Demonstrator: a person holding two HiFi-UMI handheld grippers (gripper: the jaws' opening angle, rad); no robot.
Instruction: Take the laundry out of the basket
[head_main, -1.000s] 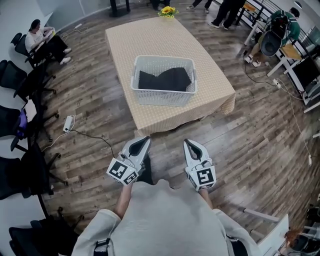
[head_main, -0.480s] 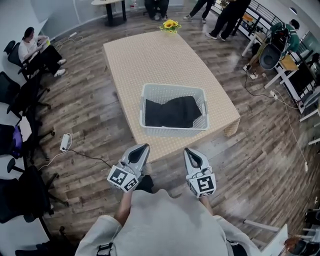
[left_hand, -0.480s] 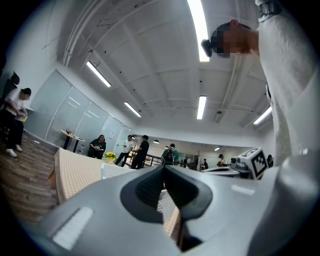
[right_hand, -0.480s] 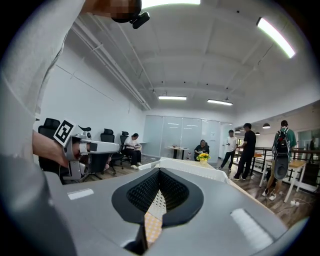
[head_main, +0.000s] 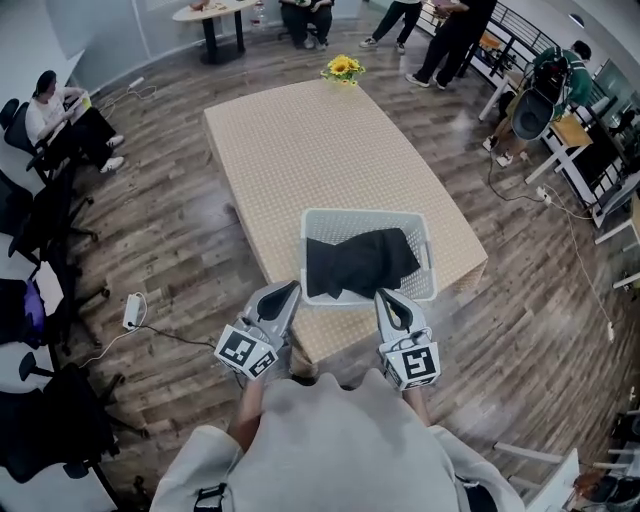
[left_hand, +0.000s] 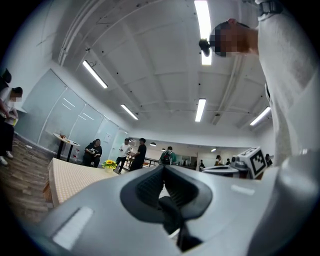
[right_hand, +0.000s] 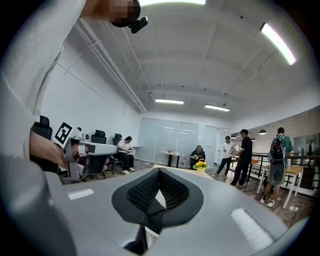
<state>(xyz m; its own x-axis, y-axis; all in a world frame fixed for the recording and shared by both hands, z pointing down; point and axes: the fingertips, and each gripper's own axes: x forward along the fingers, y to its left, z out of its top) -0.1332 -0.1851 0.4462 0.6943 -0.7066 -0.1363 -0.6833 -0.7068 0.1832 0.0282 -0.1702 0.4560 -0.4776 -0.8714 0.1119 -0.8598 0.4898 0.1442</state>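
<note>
A white slotted basket (head_main: 365, 212) stands near the front edge of a table with a beige checked cloth (head_main: 300, 140). Black laundry (head_main: 358, 262) lies crumpled inside it, and one fold hangs over the front rim. My left gripper (head_main: 288, 290) is held just short of the basket's front left corner, with its jaws together and empty. My right gripper (head_main: 383, 297) is shut too, with its tip at the basket's front wall below the laundry. In the left gripper view (left_hand: 162, 172) and the right gripper view (right_hand: 159, 175) both pairs of jaws meet with nothing between them.
A pot of yellow flowers (head_main: 342, 68) stands at the table's far end. Office chairs (head_main: 40, 215) and a seated person (head_main: 60, 115) line the left wall. A power strip (head_main: 131, 310) and its cable lie on the wood floor. People stand at the back right.
Both grippers have moved forward to the table's front edge. The basket, far ahead a second ago, is now right at their tips. Both stay shut.
</note>
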